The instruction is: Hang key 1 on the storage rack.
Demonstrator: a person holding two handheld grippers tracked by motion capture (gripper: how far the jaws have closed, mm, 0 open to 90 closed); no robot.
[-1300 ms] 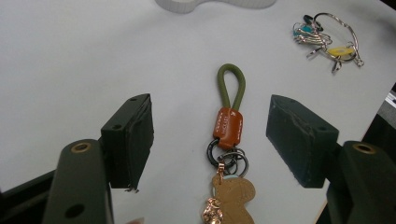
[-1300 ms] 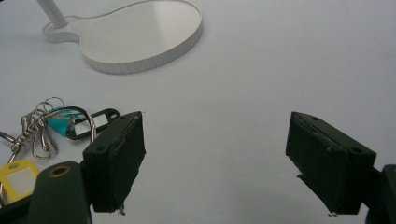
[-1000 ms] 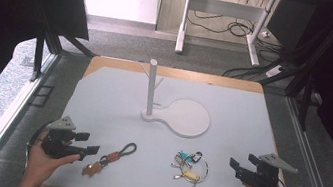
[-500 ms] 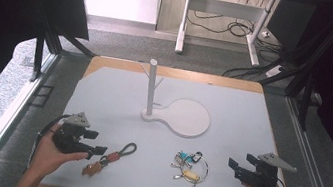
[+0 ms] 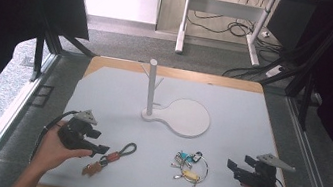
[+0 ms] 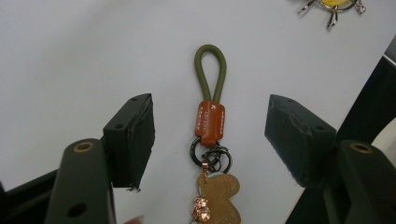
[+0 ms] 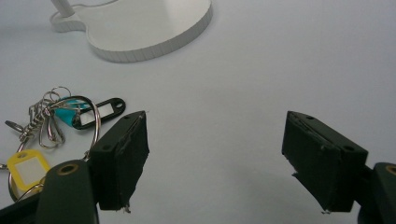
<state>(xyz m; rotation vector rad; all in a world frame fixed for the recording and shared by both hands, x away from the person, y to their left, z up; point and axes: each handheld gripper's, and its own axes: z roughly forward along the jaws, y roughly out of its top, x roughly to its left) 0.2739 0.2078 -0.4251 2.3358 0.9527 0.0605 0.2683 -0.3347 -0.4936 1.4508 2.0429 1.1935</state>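
Left gripper (image 6: 210,135) jaws open, straddling the green-loop keychain (image 6: 210,116) untouched on the table (image 5: 231,119) (right gripper (image 7: 215,158) jaws also open, beside the key ring (image 7: 60,121)).

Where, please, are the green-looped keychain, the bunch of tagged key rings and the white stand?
green-looped keychain (image 6: 209,122): left gripper view, on its orange leather band.
bunch of tagged key rings (image 5: 189,165): high view, on the large ring.
white stand (image 5: 151,87): high view, on its upright post.
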